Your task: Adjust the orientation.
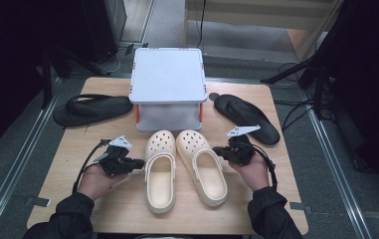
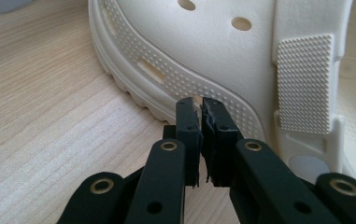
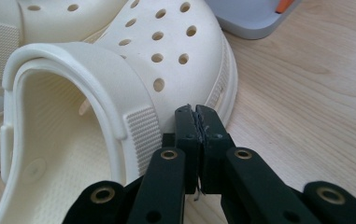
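Two cream clogs lie side by side in the middle of the wooden table (image 1: 102, 209), toes pointing away from me. The left clog (image 1: 160, 169) has my left gripper (image 1: 141, 163) at its outer side, jaws pressed together with nothing between them. In the left gripper view the left gripper (image 2: 202, 100) tip sits just at the ribbed sole edge of the left clog (image 2: 203, 51). My right gripper (image 1: 217, 150) stands shut and empty at the outer side of the right clog (image 1: 202, 167). In the right gripper view the right gripper (image 3: 195, 108) tips lie close to the right clog (image 3: 133, 70).
A white box-like stand (image 1: 167, 87) with orange posts sits at the table's back centre. One black flip-flop (image 1: 91, 109) lies at the back left, another black flip-flop (image 1: 246, 118) at the back right. Dark equipment and cables surround the table.
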